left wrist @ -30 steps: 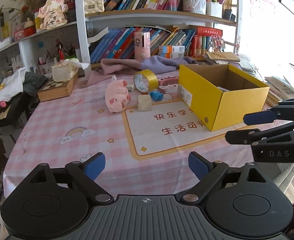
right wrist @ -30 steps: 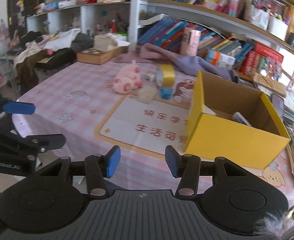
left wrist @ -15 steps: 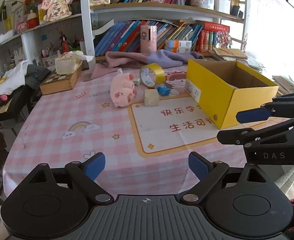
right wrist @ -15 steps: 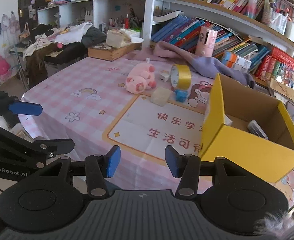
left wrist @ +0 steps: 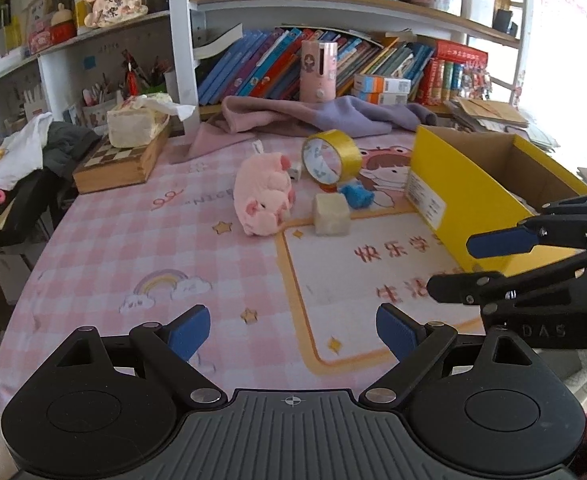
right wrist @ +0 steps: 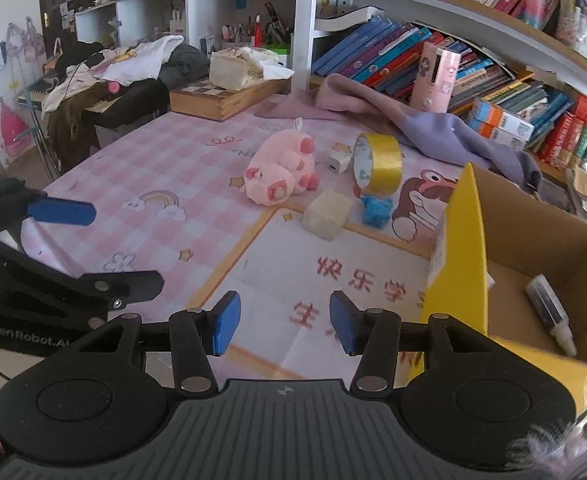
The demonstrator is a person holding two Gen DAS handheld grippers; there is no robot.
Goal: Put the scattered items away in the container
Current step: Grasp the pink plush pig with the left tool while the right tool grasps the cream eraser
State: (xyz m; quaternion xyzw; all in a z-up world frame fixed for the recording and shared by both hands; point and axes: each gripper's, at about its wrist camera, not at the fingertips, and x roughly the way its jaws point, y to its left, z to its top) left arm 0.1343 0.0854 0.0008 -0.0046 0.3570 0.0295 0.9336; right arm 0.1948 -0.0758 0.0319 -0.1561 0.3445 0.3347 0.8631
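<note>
On the pink checked tablecloth lie a pink plush pig (left wrist: 263, 198) (right wrist: 281, 174), a small white plug (left wrist: 295, 172) (right wrist: 338, 163), an upright roll of yellow tape (left wrist: 333, 156) (right wrist: 379, 164), a cream cube (left wrist: 330, 215) (right wrist: 327, 216) and a small blue item (left wrist: 357, 195) (right wrist: 377, 209). To their right stands the open yellow box (left wrist: 445, 196) (right wrist: 459, 252), with a white tube (right wrist: 549, 312) inside. My left gripper (left wrist: 291, 332) (right wrist: 113, 246) is wide open over the near table edge. My right gripper (right wrist: 284, 328) (left wrist: 465, 266) hangs beside the box, jaws apart with a narrower gap. Neither holds anything.
A wooden chess box (left wrist: 121, 160) with a tissue pack on it sits at the far left of the table. A purple cloth (left wrist: 313, 114) and a pink bottle (left wrist: 319, 70) lie behind the items, under the bookshelves. Clothes (left wrist: 33, 148) are piled beyond the left edge.
Both grippers have moved forward over the table, so the pig, tape, cube and box look nearer and larger. Neither jaw gap has changed.
</note>
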